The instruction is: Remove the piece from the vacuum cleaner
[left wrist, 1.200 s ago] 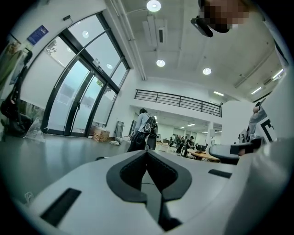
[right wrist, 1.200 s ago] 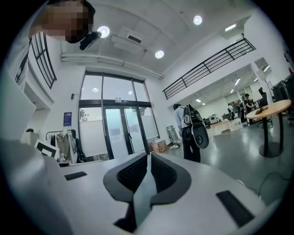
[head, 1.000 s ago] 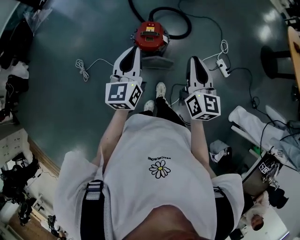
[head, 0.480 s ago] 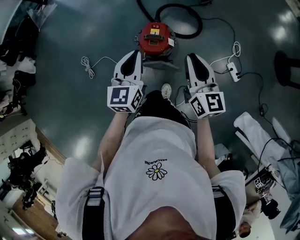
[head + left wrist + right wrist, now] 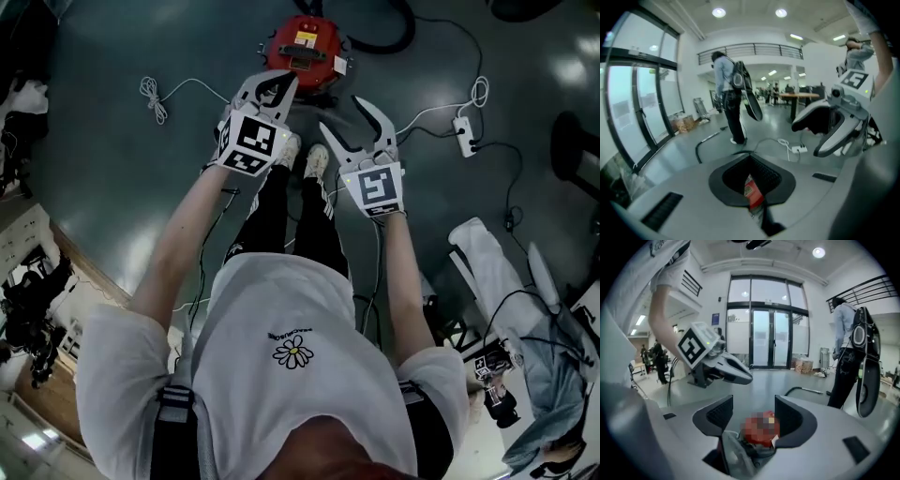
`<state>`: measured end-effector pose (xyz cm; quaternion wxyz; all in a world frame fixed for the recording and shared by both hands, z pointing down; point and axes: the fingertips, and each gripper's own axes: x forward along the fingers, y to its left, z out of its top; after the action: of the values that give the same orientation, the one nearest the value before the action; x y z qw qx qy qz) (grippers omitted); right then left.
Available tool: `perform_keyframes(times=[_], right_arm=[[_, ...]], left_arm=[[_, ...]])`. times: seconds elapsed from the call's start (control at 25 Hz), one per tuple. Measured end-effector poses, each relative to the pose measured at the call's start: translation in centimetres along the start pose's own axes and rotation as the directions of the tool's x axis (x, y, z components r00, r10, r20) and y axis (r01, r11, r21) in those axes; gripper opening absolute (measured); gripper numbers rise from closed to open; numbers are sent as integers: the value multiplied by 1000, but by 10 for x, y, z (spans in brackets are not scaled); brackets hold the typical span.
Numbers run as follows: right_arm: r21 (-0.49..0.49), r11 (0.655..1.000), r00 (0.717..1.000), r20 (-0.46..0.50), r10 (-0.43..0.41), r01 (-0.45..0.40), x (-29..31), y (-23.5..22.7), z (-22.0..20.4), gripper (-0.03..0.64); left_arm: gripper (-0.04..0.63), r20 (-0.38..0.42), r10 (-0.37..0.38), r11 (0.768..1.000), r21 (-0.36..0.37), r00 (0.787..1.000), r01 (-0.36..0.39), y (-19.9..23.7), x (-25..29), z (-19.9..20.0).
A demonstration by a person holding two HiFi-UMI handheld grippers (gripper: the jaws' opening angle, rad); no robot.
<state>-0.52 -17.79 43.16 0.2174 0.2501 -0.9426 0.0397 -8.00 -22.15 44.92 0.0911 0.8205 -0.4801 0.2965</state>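
The red vacuum cleaner (image 5: 300,47) stands on the grey floor at the top of the head view, with its black hose (image 5: 384,42) curled behind it. My left gripper (image 5: 272,89) hangs just in front of it, and its jaws look shut and empty. My right gripper (image 5: 345,114) is a little nearer and to the right, its jaws opening wide with nothing between them. The right gripper view has the vacuum cleaner (image 5: 761,427) beyond the spread pads, with a grey part (image 5: 736,455) in front. In the left gripper view, the vacuum cleaner (image 5: 752,194) shows as a red sliver.
A white power strip (image 5: 461,131) with its cord lies right of the vacuum, and a coiled white cable (image 5: 155,94) lies to the left. My shoes (image 5: 302,155) are just below the grippers. White cloth (image 5: 487,253) lies at the right. A person with a backpack (image 5: 729,93) stands farther off.
Both grippers have reached forward and now hang close to the vacuum cleaner. The right gripper's jaws, shut before, now stand wide apart.
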Motion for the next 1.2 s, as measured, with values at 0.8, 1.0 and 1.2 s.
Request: perform_keyframes(times=[0.8, 1.0, 1.2], right_arm=[[-4, 950, 548, -817, 177, -313, 138, 33, -389, 261], [-43, 948, 453, -885, 110, -314, 134, 38, -406, 29], [-45, 937, 494, -858, 142, -346, 130, 64, -407, 25]], left_arm=[[6, -616, -168, 861, 288, 769, 419, -31, 212, -270], [6, -631, -160, 862, 286, 759, 420, -28, 214, -269], [6, -640, -171, 864, 269, 749, 426, -30, 216, -269]])
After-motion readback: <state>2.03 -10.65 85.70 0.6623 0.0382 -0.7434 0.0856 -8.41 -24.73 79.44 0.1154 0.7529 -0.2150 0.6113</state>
